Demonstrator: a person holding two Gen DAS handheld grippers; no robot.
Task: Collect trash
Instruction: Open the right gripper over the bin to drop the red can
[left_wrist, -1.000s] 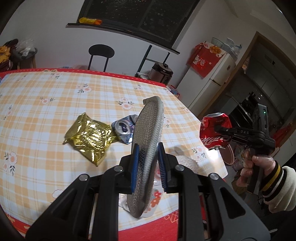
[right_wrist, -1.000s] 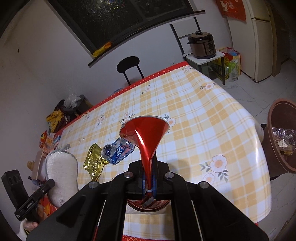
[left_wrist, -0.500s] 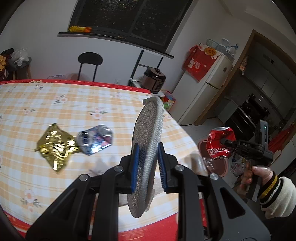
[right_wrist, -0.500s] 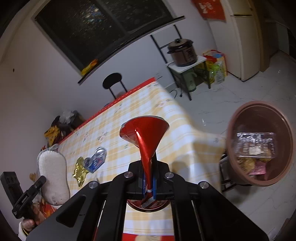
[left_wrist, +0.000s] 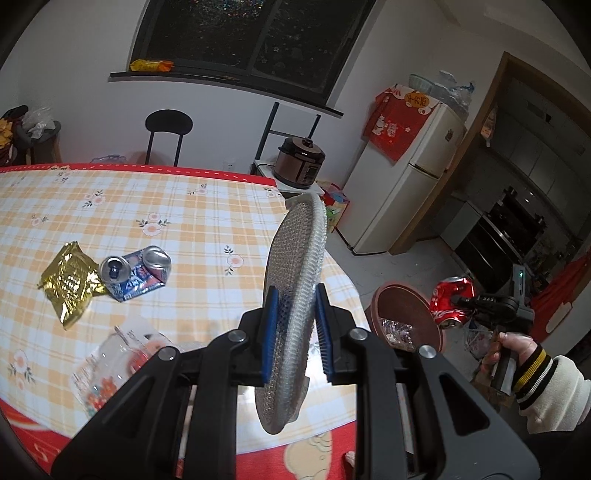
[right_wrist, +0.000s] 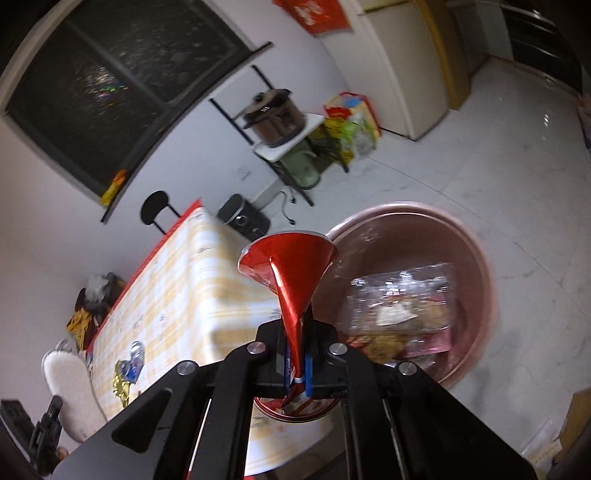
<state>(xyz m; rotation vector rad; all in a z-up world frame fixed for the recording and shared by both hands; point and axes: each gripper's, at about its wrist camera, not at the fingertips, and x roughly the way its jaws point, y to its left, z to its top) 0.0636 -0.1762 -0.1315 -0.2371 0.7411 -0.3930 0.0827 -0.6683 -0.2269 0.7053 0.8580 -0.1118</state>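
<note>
My left gripper (left_wrist: 295, 325) is shut on a grey mesh insole (left_wrist: 295, 258), held on edge above the near right corner of the checked table (left_wrist: 184, 221). My right gripper (right_wrist: 297, 365) is shut on a crushed red cola can (right_wrist: 291, 273), which hangs beside the table at the rim of a brown basin (right_wrist: 476, 258) on the floor. The basin holds clear plastic packaging and wrappers. In the left wrist view the red can (left_wrist: 450, 301) sits just right of the basin (left_wrist: 406, 314). A gold wrapper (left_wrist: 70, 284), a crushed blue can (left_wrist: 136, 269) and a clear plastic wrapper (left_wrist: 110, 362) lie on the table.
A rice cooker (left_wrist: 301, 166) stands on a small rack beyond the table's far corner, with a colourful bag (right_wrist: 351, 125) beside it. A fridge (left_wrist: 406, 184) is at the back right and a black stool (left_wrist: 168, 129) behind the table. White floor tiles surround the basin.
Both hands have swung right, toward the table's corner. The right gripper carried the red can off the table edge to the basin and rolled. The trash on the table has slid left in view.
</note>
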